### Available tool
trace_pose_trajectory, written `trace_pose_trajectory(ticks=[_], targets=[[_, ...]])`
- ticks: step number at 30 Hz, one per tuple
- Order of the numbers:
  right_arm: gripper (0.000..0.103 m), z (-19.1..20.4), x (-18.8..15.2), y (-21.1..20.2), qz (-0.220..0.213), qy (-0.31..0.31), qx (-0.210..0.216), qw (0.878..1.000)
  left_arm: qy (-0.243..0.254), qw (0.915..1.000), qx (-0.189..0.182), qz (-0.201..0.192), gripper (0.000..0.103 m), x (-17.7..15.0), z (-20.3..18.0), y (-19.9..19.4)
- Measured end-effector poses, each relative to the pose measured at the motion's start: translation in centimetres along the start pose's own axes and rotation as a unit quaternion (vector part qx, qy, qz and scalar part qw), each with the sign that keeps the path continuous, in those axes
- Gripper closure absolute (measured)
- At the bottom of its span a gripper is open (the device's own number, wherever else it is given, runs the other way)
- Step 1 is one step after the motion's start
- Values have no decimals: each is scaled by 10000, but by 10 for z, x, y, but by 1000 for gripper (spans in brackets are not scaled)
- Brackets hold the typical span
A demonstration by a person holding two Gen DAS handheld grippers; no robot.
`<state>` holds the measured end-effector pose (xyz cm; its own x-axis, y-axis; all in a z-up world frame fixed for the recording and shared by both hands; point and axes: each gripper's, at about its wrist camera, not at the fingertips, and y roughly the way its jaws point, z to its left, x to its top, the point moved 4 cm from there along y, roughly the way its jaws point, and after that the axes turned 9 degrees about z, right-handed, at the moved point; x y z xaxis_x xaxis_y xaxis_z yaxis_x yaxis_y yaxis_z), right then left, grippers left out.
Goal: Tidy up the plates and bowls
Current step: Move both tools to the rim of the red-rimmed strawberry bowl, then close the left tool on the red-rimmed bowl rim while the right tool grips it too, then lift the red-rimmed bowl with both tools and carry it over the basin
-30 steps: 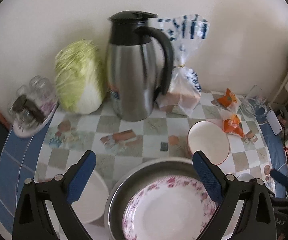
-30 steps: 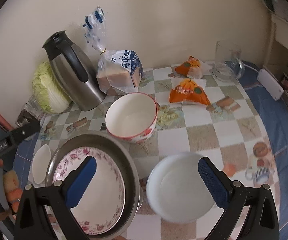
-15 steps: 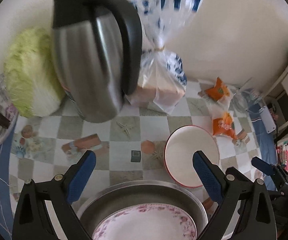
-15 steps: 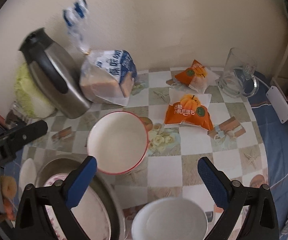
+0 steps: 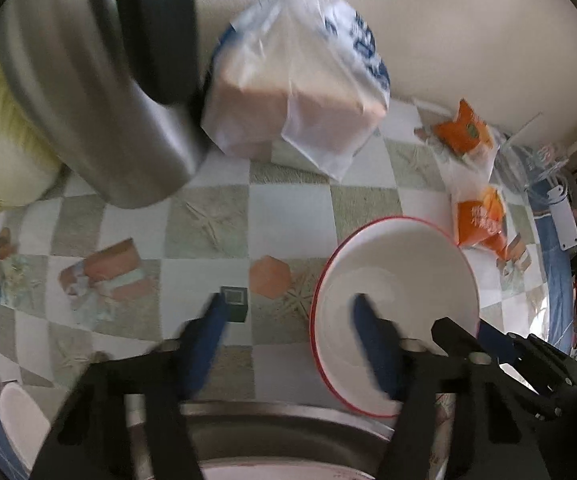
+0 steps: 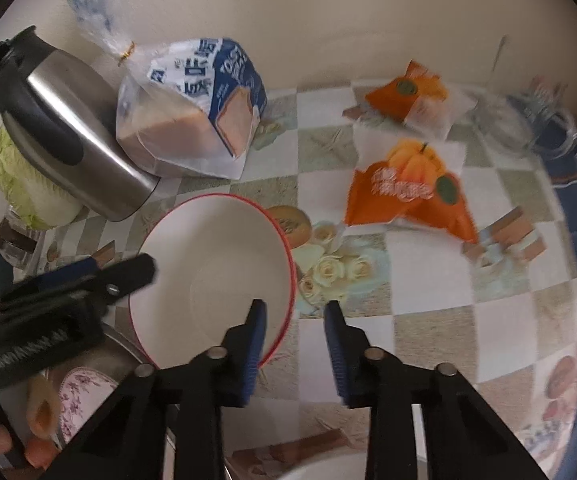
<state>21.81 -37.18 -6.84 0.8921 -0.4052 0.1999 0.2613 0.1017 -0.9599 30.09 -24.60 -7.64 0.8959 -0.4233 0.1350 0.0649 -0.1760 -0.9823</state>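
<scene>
A white bowl with a red rim (image 5: pixel 408 280) (image 6: pixel 216 264) stands on the checked tablecloth. My left gripper (image 5: pixel 288 300) straddles its left rim, one blue finger (image 5: pixel 372 340) inside and the other outside; its jaws are closing and the pads are blurred, still apart from the rim. My right gripper (image 6: pixel 292 305) straddles the right rim, its left finger (image 6: pixel 254 336) inside; its jaws are closing, with a small gap still showing. Just in front lies a steel basin (image 5: pixel 268 412) holding a floral plate (image 6: pixel 80 396). A small white bowl (image 6: pixel 328 468) peeks in at the bottom edge.
A steel jug (image 5: pixel 88 100) and a bag of bread (image 5: pixel 300 92) stand close behind the bowl, with a cabbage (image 6: pixel 20 184) at the left. Orange snack packs (image 6: pixel 408 188) and a glass mug (image 6: pixel 528 120) lie to the right. A white dish (image 5: pixel 16 420) sits at lower left.
Both grippers have come forward and down from over the basin and the small white bowl to the red-rimmed bowl. Their wide jaws have narrowed around its opposite rims.
</scene>
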Motion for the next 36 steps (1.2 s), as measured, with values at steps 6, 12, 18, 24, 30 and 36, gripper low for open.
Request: trace_pose_trajectory(ticks=[6, 12, 18, 24, 30, 36], targets=[[85, 9, 3, 13, 38, -155, 27, 9999, 127, 9993, -237, 268, 91, -1, -10, 20], [87, 10, 1, 10, -72, -234, -45, 9997, 189, 9993, -319, 86, 91, -4, -21, 7], [87, 5, -3, -23, -407, -163, -5, 9990, 205, 9987, -350, -303, 91, -19, -31, -34], [87, 18, -31, -55, -580, -420, -65, 9974, 77, 9982, -186, -569, 91, -52, -25, -67], [87, 35, -69, -72, -724, -535, -64, 9959, -177, 9973, -413, -577, 91, -96, -7, -78], [87, 49, -109, -78, -793, -429, 247, 9956, -248, 9970, -228, -695, 91, -130, 5, -86]])
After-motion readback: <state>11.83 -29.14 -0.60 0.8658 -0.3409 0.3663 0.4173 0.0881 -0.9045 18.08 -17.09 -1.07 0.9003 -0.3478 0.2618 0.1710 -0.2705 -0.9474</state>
